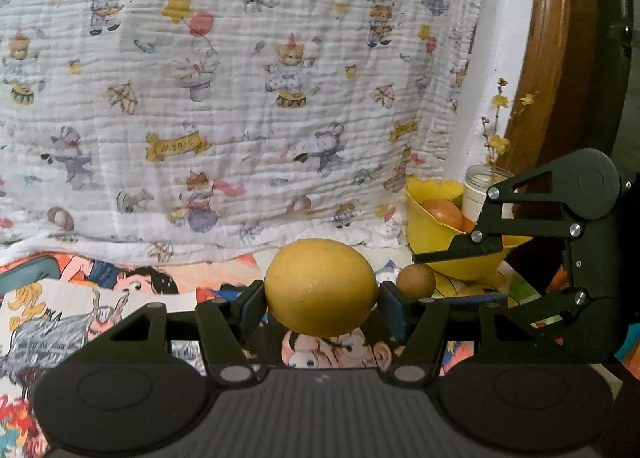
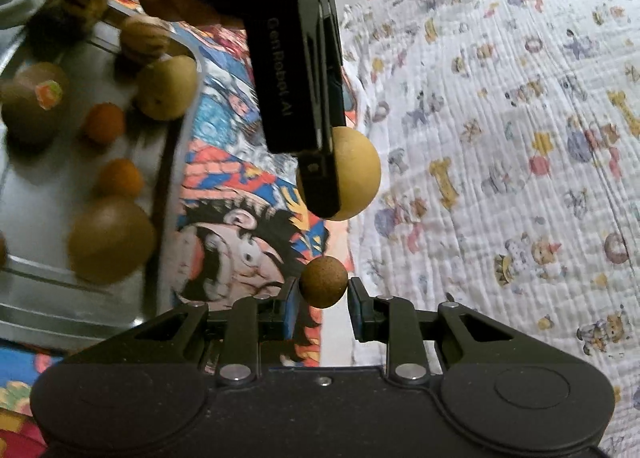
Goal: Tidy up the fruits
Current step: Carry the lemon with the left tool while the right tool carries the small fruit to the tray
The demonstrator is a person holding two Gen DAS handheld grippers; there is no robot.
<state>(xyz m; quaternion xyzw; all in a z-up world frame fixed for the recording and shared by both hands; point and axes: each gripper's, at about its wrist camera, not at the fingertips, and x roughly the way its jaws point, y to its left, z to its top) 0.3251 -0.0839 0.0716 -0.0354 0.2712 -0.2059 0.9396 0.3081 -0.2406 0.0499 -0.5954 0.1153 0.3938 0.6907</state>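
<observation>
A large yellow citrus fruit (image 1: 320,288) hangs just above the comic-print cloth, and my left gripper (image 1: 320,298) is shut on it, one blue pad on each side. In the right wrist view the same yellow fruit (image 2: 358,173) shows beyond the left gripper's dark finger (image 2: 316,185). My right gripper (image 2: 323,292) is shut on a small round brown fruit (image 2: 323,282), which also appears in the left wrist view as the small brown fruit (image 1: 416,280) to the right of the citrus. A yellow bowl (image 1: 432,246) with an orange-red fruit (image 1: 442,213) stands at the right.
A metal tray (image 2: 36,193) at the left holds several fruits: brown kiwis, small oranges, a pale pear-like one. A white jar (image 1: 480,189) with yellow flowers stands behind the bowl. A bear-print blanket (image 1: 240,97) hangs behind, and a wooden curved rail (image 1: 548,57) rises at the right.
</observation>
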